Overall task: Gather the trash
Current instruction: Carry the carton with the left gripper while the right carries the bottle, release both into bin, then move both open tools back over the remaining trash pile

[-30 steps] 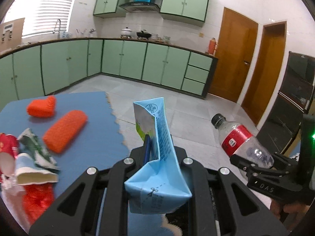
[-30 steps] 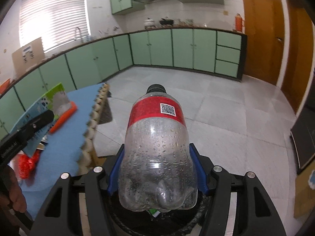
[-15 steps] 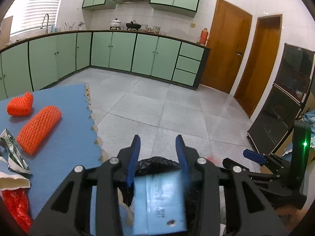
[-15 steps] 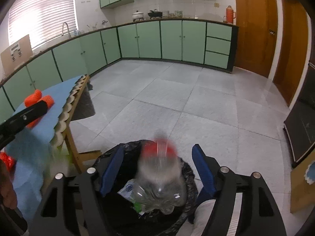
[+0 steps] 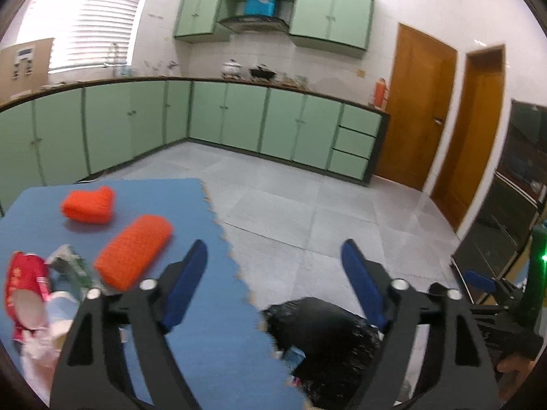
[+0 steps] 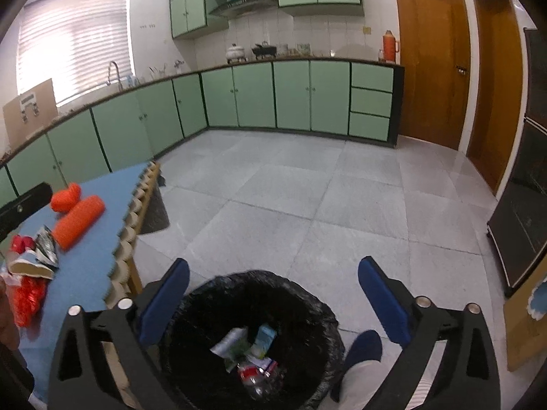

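Note:
A bin lined with a black bag (image 6: 307, 294) stands on the floor beside the blue table (image 5: 205, 341). Inside it lie the plastic bottle with a red label (image 6: 253, 376) and the blue milk carton (image 6: 265, 336). My right gripper (image 6: 273, 297) hangs over the bin, its jaws opening wide with nothing between them. My left gripper (image 5: 273, 280) straddles the table edge with the black bag (image 5: 324, 335) below, its jaws opening and empty. On the table lie two orange foam nets (image 5: 133, 256), a red cup (image 5: 24, 294) and crumpled wrappers (image 5: 68, 266).
Grey tiled floor (image 6: 307, 188) stretches to green cabinets (image 6: 290, 95) along the far wall. Two wooden doors (image 6: 434, 61) are at the right, a dark cabinet (image 6: 523, 222) at the far right. A person's shoe (image 6: 362, 348) stands by the bin.
The left gripper let go of the blue carton and the right let go of the bottle; both fell into the bin. Both sets of jaws spread wide.

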